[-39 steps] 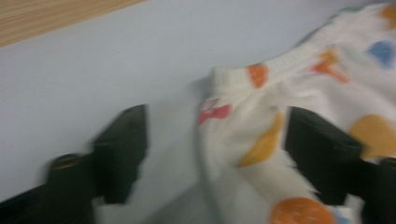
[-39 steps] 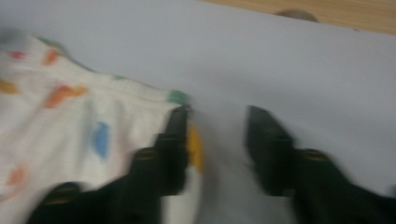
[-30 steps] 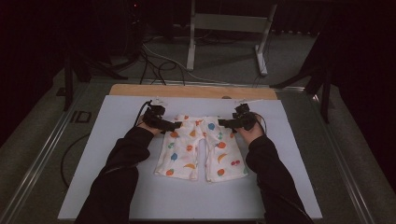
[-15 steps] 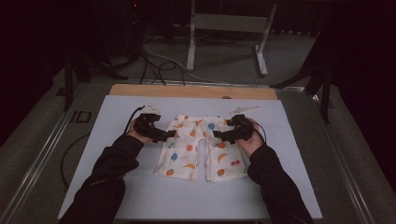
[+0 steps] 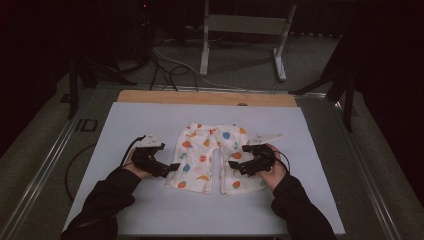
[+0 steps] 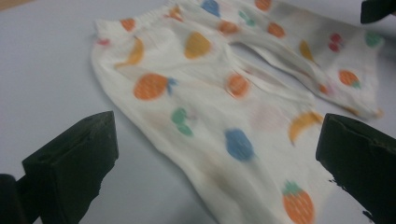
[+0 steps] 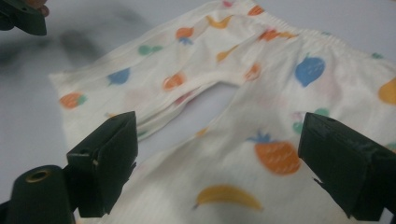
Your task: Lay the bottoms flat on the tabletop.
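A: What changed at the fruit-print trousers (image 5: 210,157)?
B: The left gripper (image 5: 172,167) slid from their waistband down beside the left leg's outer edge, jaws apart; the right gripper (image 5: 234,165) likewise dropped over the right leg, jaws wide
A: And the trousers?
B: Flat on the white worktop (image 5: 320,200), waistband far from the person – probably ready for pinching the legs to fold

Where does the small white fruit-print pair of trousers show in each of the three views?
High view: small white fruit-print trousers lie mid-table, between both grippers.
Left gripper view: the trousers run from top centre to bottom right, between the open jaws.
Right gripper view: the trousers spread across the centre.
Shared landmark: elastic waistband.
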Available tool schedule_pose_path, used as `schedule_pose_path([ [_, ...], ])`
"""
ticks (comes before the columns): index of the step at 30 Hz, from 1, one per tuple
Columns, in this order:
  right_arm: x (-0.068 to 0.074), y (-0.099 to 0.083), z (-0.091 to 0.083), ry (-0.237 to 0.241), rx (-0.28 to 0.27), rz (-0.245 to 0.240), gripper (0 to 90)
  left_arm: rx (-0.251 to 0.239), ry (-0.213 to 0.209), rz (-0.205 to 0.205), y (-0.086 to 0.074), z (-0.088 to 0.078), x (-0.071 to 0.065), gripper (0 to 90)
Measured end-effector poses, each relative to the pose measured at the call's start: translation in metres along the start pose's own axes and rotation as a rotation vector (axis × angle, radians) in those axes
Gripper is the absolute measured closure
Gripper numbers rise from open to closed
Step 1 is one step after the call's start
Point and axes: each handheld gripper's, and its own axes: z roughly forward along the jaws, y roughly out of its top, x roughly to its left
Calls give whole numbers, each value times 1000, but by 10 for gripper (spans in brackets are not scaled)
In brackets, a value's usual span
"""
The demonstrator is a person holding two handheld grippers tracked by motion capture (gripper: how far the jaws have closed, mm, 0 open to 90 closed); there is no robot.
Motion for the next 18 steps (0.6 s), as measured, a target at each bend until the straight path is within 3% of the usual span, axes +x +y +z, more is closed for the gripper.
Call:
schedule_pose_path([
  [8, 14, -21, -19, 9, -14, -4, 120, 11, -23, 42, -27, -17, -26, 0],
  [13, 17, -32, -27, -6, -20, -4, 120, 15, -19, 51, -37, -27, -33, 0],
  [15, 18, -37, -31, 9, -33, 5, 120, 7, -12, 40, -47, -34, -34, 0],
  [18, 22, -45, -39, 9, -36, -20, 118, 8, -2, 40, -55, -42, -35, 0],
])
